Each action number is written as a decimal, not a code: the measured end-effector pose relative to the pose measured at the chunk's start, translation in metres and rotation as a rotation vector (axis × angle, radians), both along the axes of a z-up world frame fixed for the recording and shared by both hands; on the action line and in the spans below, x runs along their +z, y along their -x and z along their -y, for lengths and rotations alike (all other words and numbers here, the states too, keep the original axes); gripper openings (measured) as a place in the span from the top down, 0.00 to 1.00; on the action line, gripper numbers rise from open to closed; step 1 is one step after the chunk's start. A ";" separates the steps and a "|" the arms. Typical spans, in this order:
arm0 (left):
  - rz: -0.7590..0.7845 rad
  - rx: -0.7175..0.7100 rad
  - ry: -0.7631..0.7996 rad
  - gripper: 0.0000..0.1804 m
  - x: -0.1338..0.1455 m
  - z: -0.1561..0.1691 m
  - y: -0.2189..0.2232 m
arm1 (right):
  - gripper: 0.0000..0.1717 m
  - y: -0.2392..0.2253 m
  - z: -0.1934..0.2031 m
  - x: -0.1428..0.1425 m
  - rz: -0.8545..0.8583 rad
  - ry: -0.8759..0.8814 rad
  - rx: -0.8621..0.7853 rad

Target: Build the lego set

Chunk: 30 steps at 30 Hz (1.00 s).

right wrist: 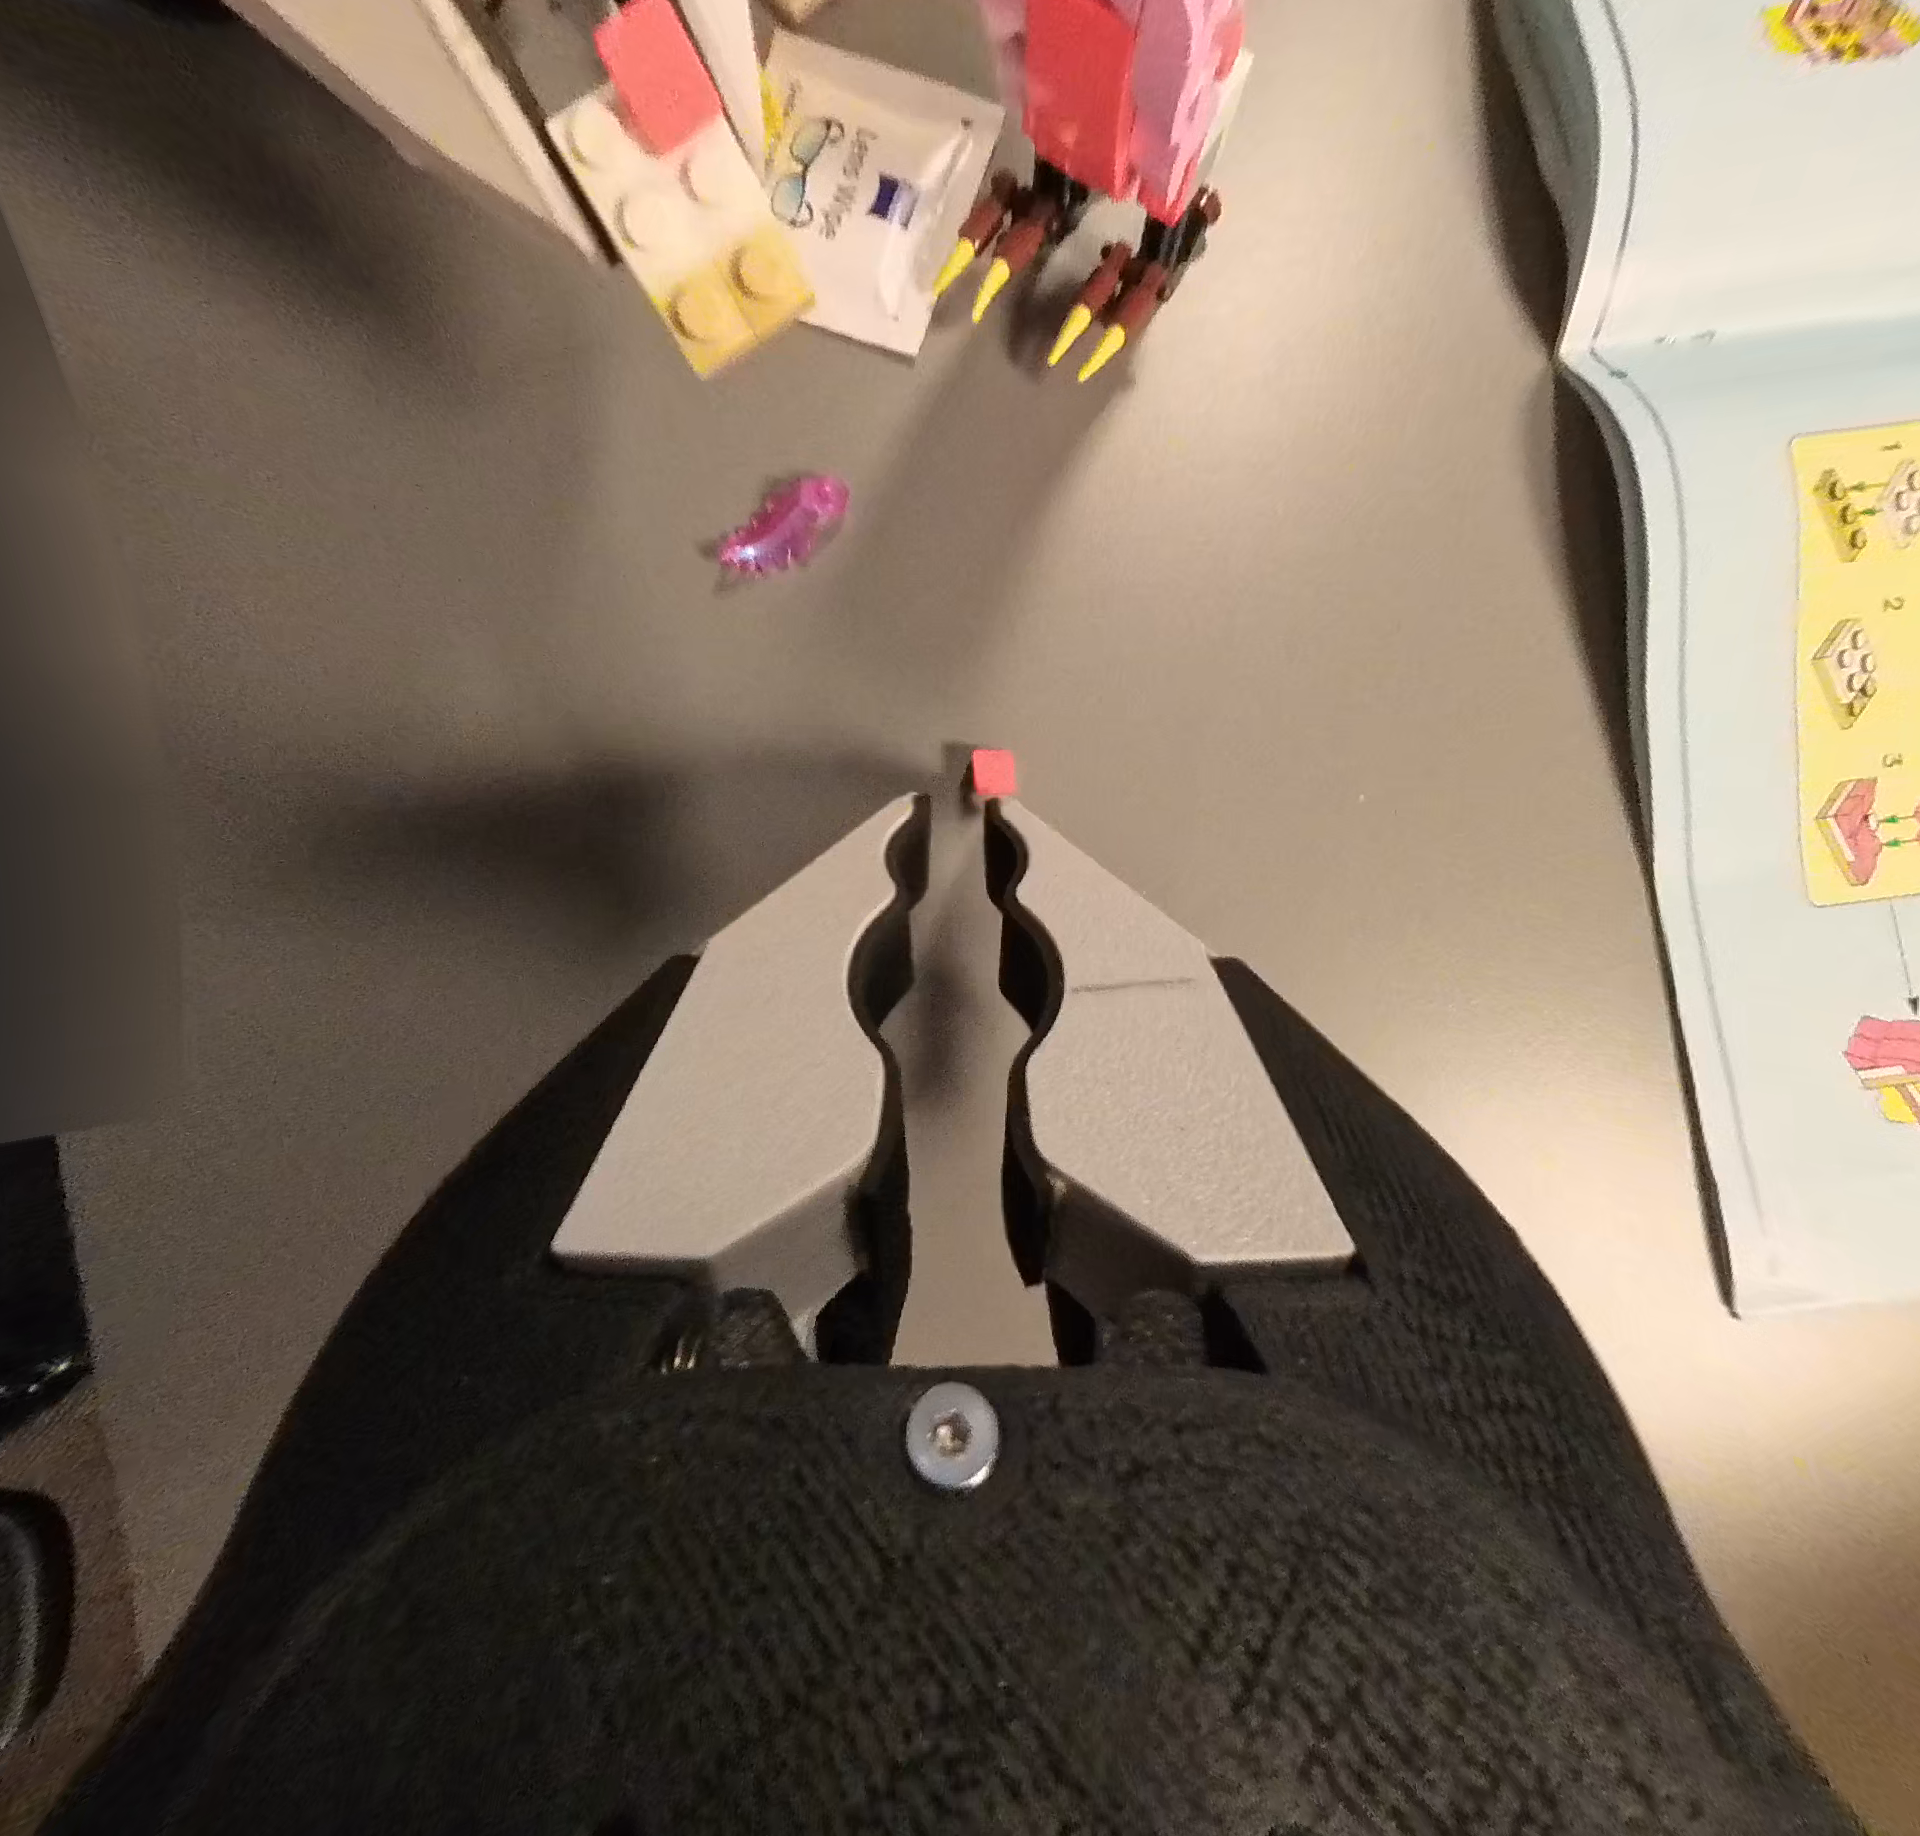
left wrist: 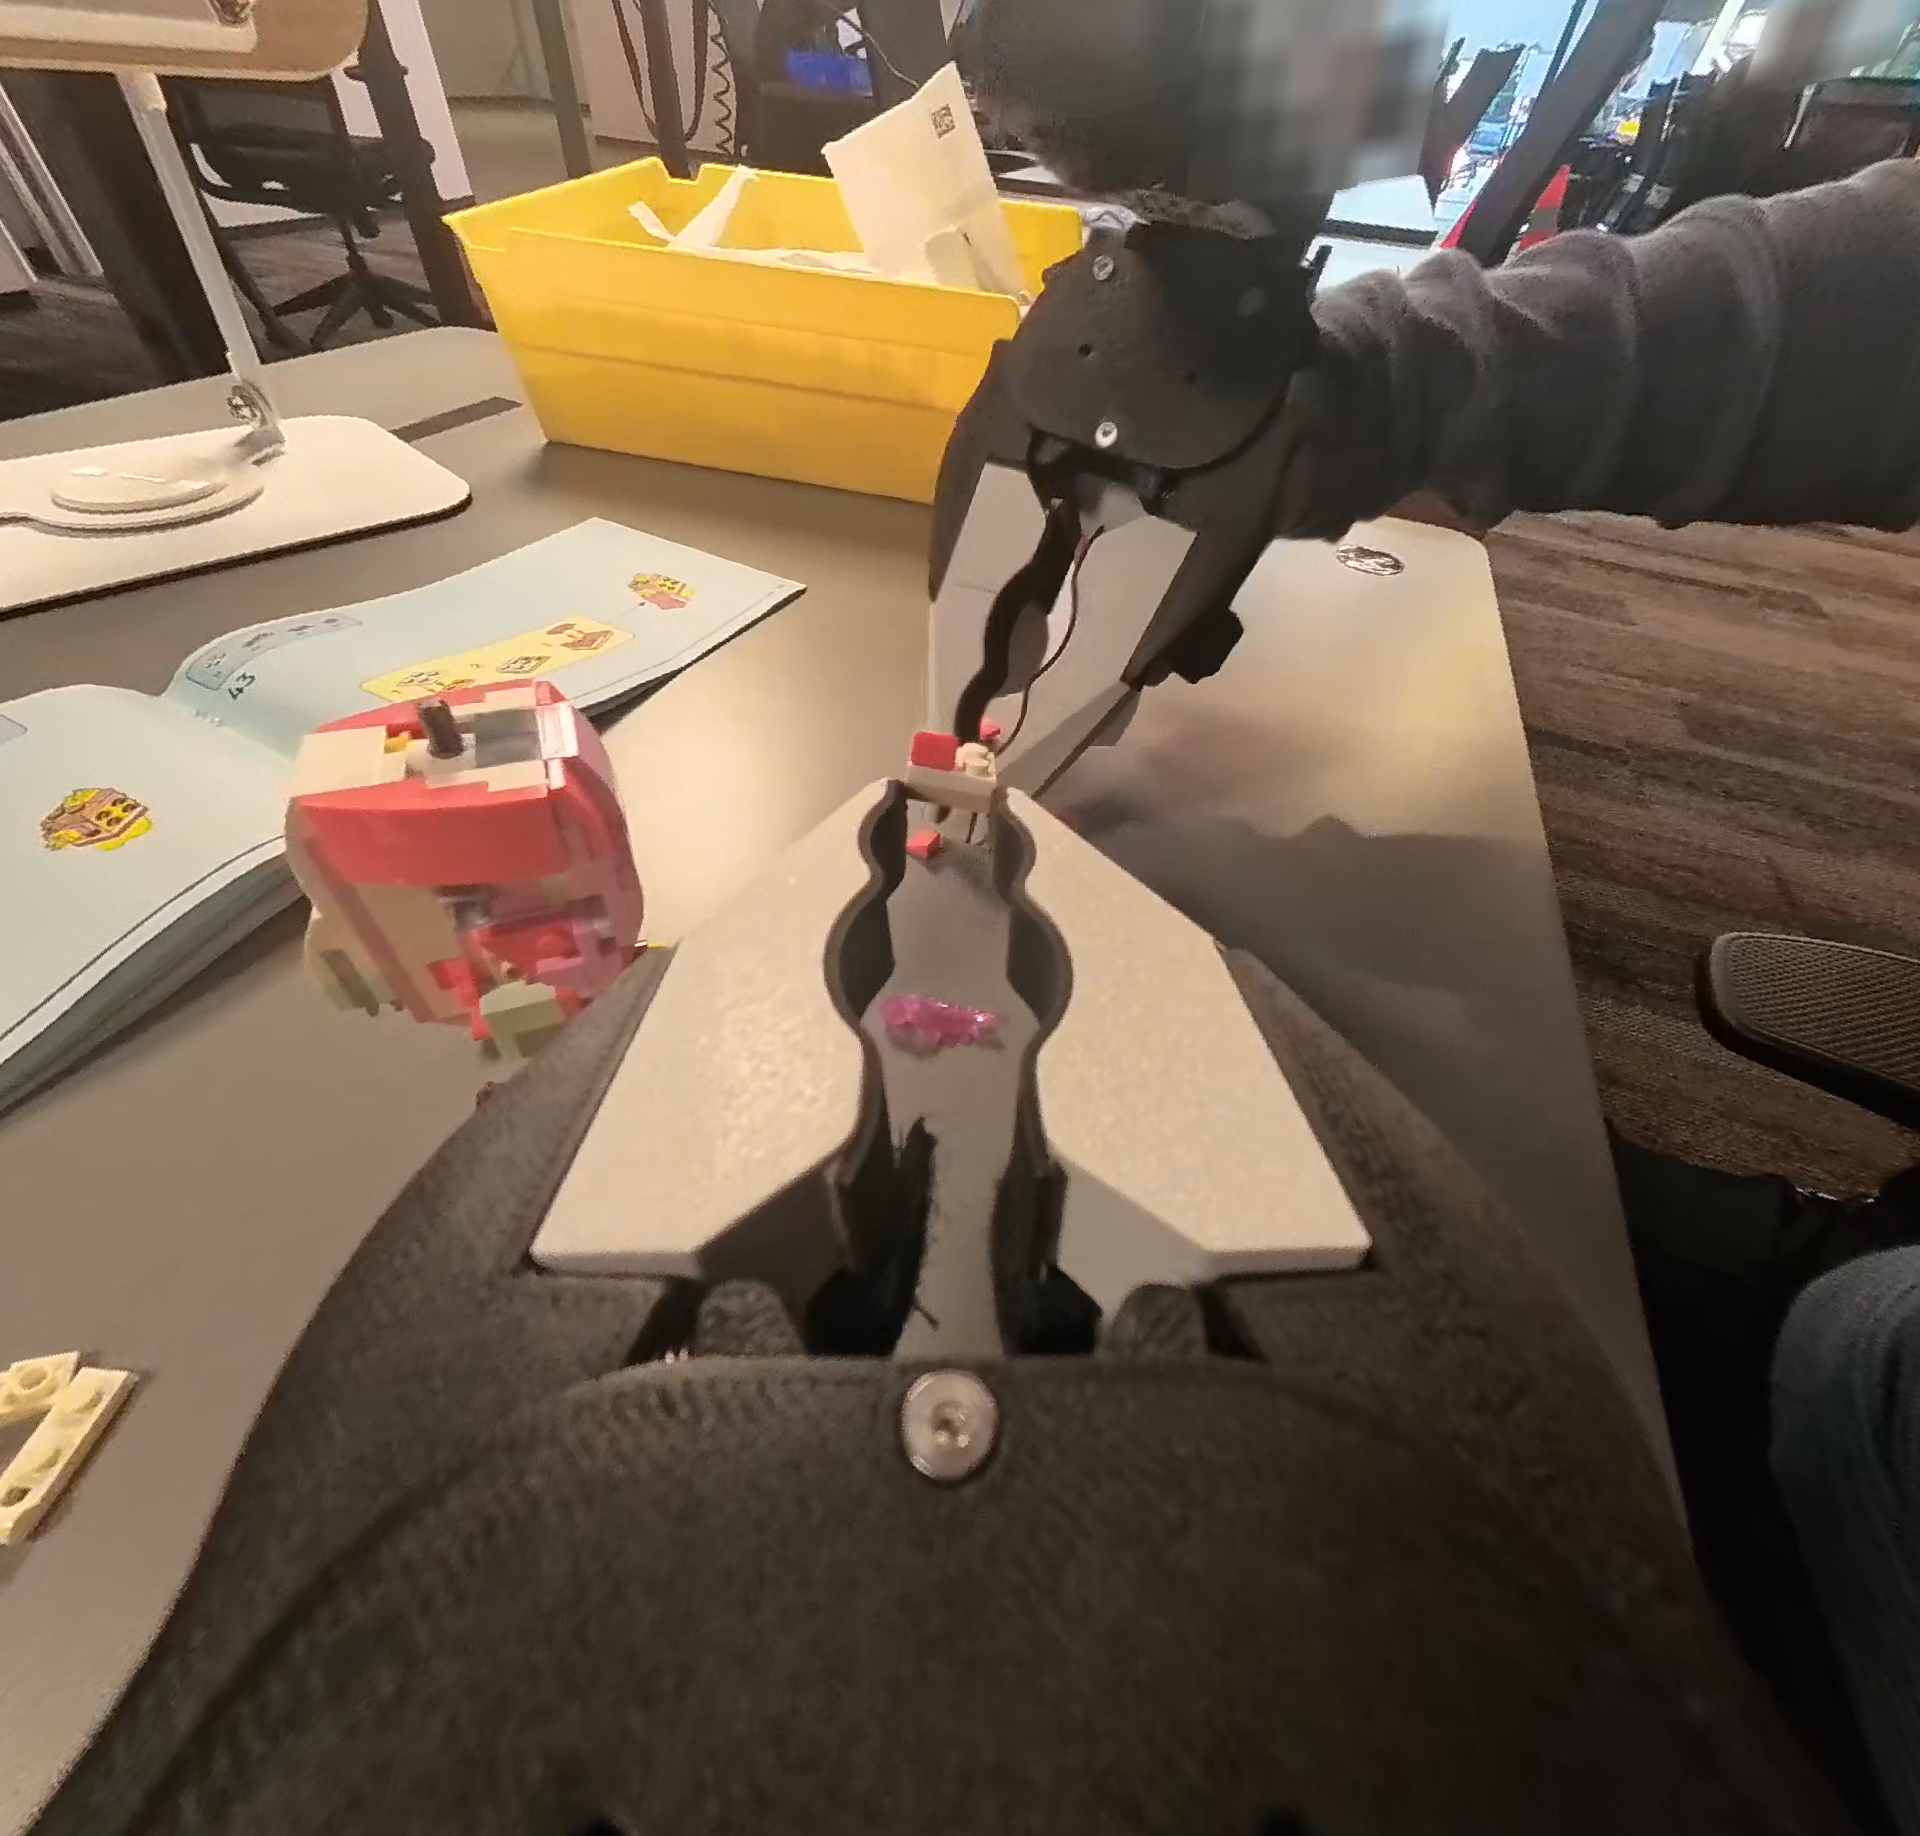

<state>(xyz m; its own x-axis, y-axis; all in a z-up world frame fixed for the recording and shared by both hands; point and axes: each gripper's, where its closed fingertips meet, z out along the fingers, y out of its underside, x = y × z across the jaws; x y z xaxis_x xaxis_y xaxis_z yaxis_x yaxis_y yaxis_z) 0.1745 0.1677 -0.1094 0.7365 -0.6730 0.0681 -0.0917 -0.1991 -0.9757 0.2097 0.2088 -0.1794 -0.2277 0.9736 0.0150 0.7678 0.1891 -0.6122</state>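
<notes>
Risk: that tiny red tile (right wrist: 992, 770) could flick off across the table (right wrist: 1299, 643) if your R tongs (right wrist: 951, 799) nip only its edge. R jaws are nearly closed, tile right at the tips, can't tell if it's pinched. L tongs (left wrist: 951, 799) are clamped narrow on a white plate w/ red top (left wrist: 948, 776), just beside R tips

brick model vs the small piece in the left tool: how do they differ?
Model is big, many red and pink bricks; piece is a small pale plate with one red tile. Model lies on the table; piece is pinched above it in the left tool. Both are toy bricks with red.
</notes>
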 end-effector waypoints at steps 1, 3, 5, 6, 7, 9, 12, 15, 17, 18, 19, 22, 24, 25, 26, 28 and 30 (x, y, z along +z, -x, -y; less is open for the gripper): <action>-0.001 -0.001 0.001 0.92 0.000 0.000 0.000 | 0.96 -0.002 0.001 -0.002 0.018 0.006 0.003; -0.004 -0.004 0.001 0.92 0.000 0.000 -0.001 | 0.95 -0.003 0.005 -0.004 0.034 0.030 0.007; -0.005 -0.009 0.001 0.92 -0.001 0.001 -0.002 | 0.92 0.001 0.009 -0.004 0.016 0.044 0.011; -0.006 -0.010 0.001 0.92 -0.001 0.001 -0.002 | 0.91 0.004 0.012 -0.003 0.002 0.058 0.024; -0.006 -0.010 0.001 0.92 -0.001 0.001 -0.002 | 0.90 0.006 0.017 -0.001 -0.012 0.078 0.042; -0.002 -0.010 0.001 0.92 0.000 0.001 -0.002 | 0.90 0.009 0.016 0.002 -0.036 0.066 0.057; 0.005 -0.013 0.006 0.92 0.000 0.001 -0.002 | 0.89 0.011 0.008 0.007 -0.074 -0.045 0.123; 0.002 -0.017 0.008 0.92 -0.001 0.001 -0.002 | 0.82 0.014 0.008 0.006 -0.085 -0.078 0.214; 0.003 -0.018 0.009 0.92 -0.001 0.001 -0.002 | 0.80 0.014 0.011 0.002 -0.065 -0.041 0.264; 0.006 -0.018 0.010 0.92 -0.001 0.001 -0.002 | 0.80 0.014 0.012 -0.001 -0.051 -0.024 0.281; 0.009 -0.018 0.011 0.92 -0.001 0.001 -0.002 | 0.80 0.014 0.011 -0.003 -0.037 -0.008 0.292; 0.021 -0.017 0.016 0.92 0.000 0.000 -0.001 | 0.85 0.011 0.007 -0.005 -0.013 0.028 0.298; 0.025 -0.018 0.019 0.92 0.000 0.000 -0.001 | 0.89 0.007 0.005 -0.004 0.004 0.038 0.300; 0.024 -0.020 0.020 0.92 0.000 0.000 -0.001 | 0.89 0.005 0.004 -0.004 0.011 0.039 0.299; 0.022 -0.022 0.020 0.92 0.000 0.001 -0.002 | 0.90 0.004 0.003 -0.005 0.015 0.035 0.299; 0.016 -0.023 0.018 0.92 -0.001 0.001 -0.003 | 0.92 0.001 0.004 -0.005 0.019 0.026 0.310; 0.011 -0.025 0.018 0.92 -0.001 0.001 -0.003 | 0.93 0.000 0.005 -0.005 0.011 0.015 0.311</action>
<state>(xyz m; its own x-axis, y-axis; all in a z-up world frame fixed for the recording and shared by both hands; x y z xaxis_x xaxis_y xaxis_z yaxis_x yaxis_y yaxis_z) 0.1775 0.1668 -0.1107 0.7186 -0.6897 0.0889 -0.0856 -0.2146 -0.9729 0.2094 0.2039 -0.1846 -0.5146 0.8574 -0.0027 0.6812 0.4069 -0.6086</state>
